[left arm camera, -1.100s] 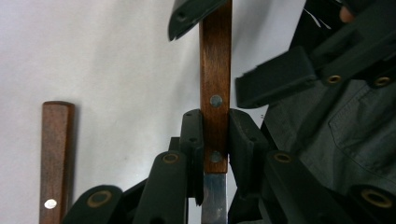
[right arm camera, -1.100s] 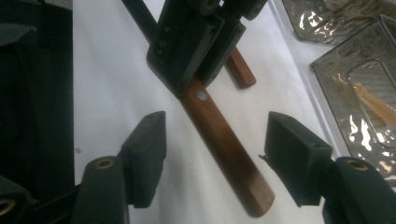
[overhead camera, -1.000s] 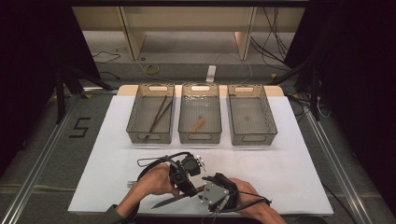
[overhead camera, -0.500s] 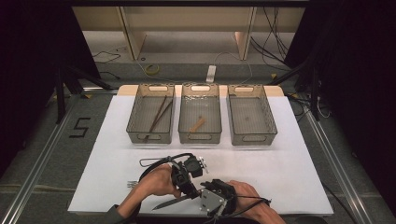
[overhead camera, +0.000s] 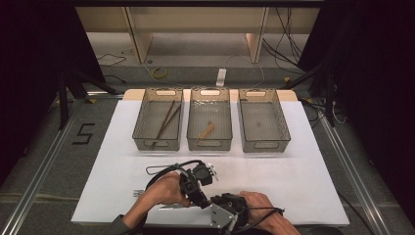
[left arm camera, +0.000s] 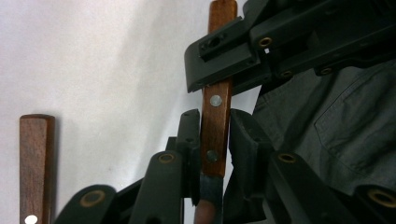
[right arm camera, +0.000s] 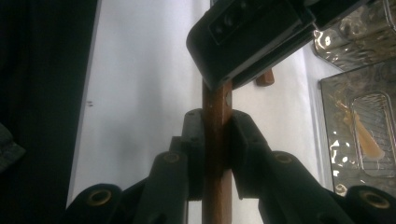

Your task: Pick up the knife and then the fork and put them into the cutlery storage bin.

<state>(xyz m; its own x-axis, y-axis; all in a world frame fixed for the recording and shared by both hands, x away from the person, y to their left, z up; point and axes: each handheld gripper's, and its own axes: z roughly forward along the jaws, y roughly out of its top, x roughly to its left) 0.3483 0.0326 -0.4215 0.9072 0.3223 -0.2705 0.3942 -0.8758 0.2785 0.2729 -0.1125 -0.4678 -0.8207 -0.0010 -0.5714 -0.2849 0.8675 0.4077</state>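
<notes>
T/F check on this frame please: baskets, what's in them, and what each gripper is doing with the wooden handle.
1. Three mesh baskets stand in a row on the white sheet. True.
2. The right basket holds two dark sticks. False: they lie in the left basket.
3. The left gripper is clamped on a riveted wooden handle. True.
4. The right gripper hangs open, away from the handle. False: its jaws, which have just been closing, press on that handle.
5. The middle basket holds a light wooden piece. True.

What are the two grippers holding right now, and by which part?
Both hold one wooden-handled knife: the left gripper clamps the riveted handle near the blade, and the right gripper, whose jaws have just been closing, pinches the handle too.
</notes>
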